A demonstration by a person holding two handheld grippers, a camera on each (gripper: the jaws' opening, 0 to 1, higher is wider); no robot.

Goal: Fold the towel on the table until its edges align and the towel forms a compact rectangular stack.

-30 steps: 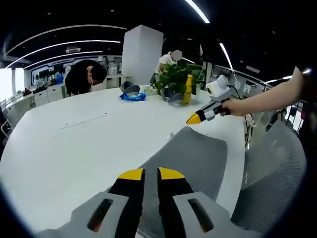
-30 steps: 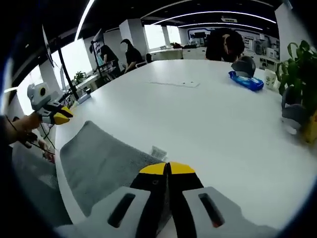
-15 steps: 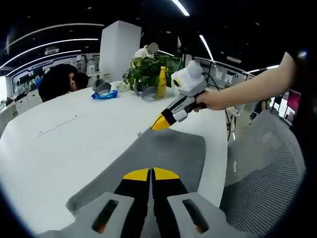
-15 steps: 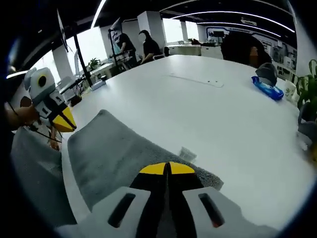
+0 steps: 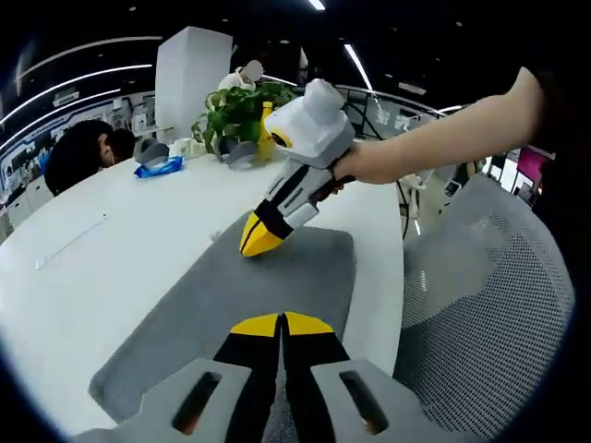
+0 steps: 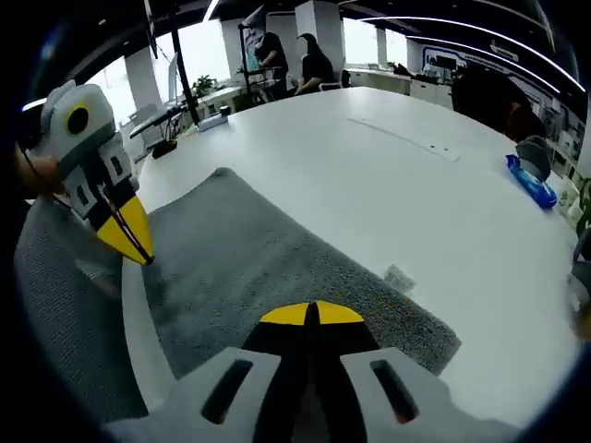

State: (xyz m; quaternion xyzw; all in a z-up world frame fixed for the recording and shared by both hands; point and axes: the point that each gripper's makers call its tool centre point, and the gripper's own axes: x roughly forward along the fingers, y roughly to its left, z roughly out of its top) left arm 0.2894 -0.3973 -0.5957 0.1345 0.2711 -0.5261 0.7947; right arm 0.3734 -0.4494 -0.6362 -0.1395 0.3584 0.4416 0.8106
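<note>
1 small white tag (image 6: 399, 277) on towel (image 6: 249, 268), unreadable.

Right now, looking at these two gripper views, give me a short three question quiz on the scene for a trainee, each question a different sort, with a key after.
1. True or false: the grey towel lies spread flat on the white table.
2. Multiple choice: in the left gripper view, the right gripper has its yellow tips: A) over the towel's far edge, B) beside the blue packet, C) in the plant.
3. Fill in: the left gripper's jaws look ____.

Key: 1 true; 2 A; 3 shut.
</note>
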